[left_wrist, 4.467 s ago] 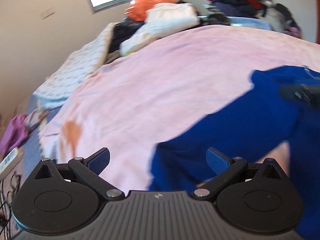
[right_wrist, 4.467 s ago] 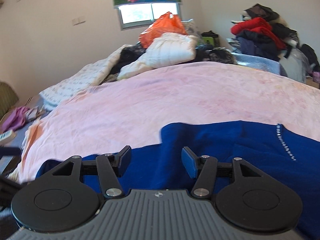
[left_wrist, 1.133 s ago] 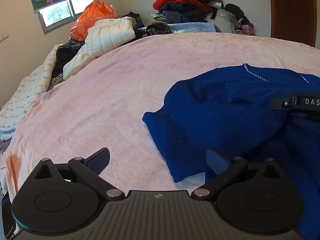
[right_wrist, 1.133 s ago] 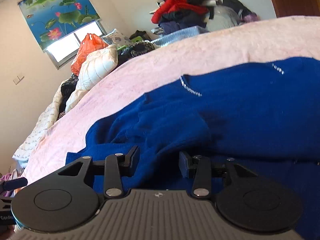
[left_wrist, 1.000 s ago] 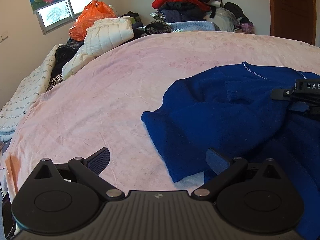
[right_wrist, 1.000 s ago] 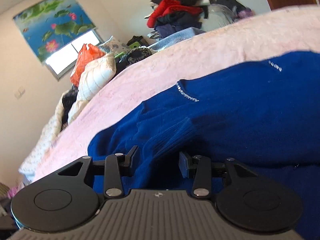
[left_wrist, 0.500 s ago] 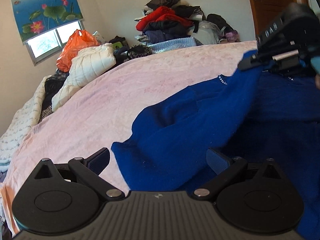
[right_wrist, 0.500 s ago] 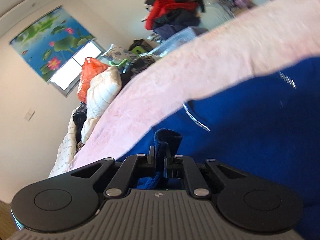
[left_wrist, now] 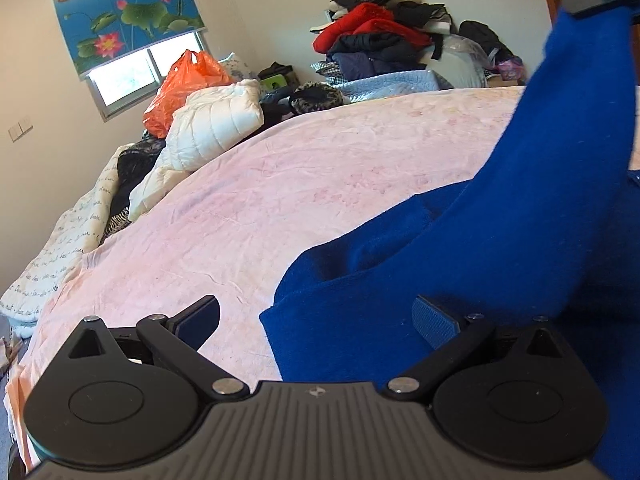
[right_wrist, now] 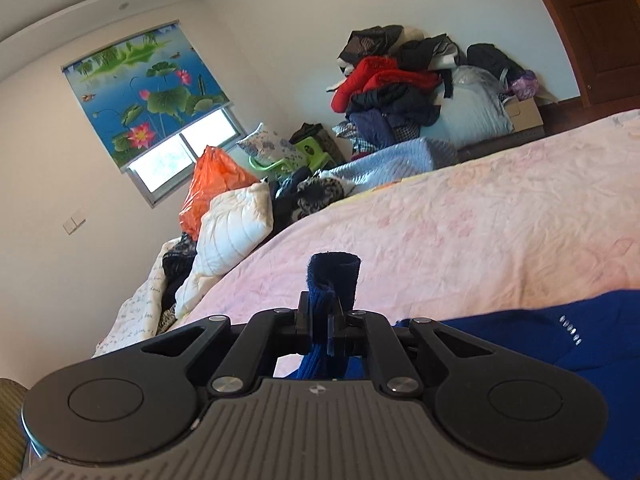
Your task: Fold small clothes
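- Right wrist view: blue sweater [right_wrist: 560,344] lies on the pink bed cover [right_wrist: 460,240], one sleeve cuff [right_wrist: 334,276] pinched in the right claw [right_wrist: 324,330], jaws clamped tight on the knit, cuff poking up past the tips.
- Left wrist view: that sleeve [left_wrist: 560,160] rises as a taut strip to the right claw at top right; sweater body [left_wrist: 400,300] is rumpled on the bed, near edge just in front of the left claw [left_wrist: 316,316].
- Left claw: jaws wide apart, holding nothing, low over the cover beside the sweater hem.
- Progress, my read: early. Sleeve lifted, no fold laid, body not smoothed. Left to do: sleeves in, body folded over, likely more.
- Around: white quilted jacket [left_wrist: 216,128], orange bag [left_wrist: 180,84], clothes pile [right_wrist: 400,88] by the far wall, lotus blind [right_wrist: 148,92] over the window, door [right_wrist: 592,20] at right.
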Tool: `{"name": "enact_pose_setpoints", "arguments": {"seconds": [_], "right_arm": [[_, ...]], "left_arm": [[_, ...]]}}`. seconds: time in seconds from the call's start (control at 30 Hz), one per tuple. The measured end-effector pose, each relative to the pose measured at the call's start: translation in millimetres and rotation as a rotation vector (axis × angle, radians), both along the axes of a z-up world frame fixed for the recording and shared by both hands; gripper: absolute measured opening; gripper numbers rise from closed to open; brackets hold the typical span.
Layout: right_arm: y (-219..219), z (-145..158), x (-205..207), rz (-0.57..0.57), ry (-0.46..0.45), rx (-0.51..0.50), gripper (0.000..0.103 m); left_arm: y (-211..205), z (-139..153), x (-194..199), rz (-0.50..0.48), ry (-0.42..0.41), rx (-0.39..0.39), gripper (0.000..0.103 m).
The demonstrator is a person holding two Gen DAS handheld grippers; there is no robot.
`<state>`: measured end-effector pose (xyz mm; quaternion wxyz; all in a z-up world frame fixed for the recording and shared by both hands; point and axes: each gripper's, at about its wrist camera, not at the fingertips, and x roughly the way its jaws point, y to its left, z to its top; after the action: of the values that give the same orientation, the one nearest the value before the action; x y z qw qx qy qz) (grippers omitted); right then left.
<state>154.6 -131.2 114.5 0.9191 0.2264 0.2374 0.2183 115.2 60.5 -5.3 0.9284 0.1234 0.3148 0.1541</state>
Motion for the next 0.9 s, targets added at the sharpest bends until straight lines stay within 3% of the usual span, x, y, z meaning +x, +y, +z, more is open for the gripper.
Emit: {"name": "enact_pose_setpoints", "arguments": {"seconds": [0.37,0.9], "right_arm": [[-50.6,-6.2,-4.2,-0.149,-0.02,-0.014,0.011],[-129.2,-51.0,-21.0,-0.34,0.04,0.021,0.011]], "left_arm": [[-1.1,0.4,16.6,0.015,0.009,-0.008,0.103],[-5.5,-7.6,26.8,0.023,0.056,-0.015,0.103]]}}
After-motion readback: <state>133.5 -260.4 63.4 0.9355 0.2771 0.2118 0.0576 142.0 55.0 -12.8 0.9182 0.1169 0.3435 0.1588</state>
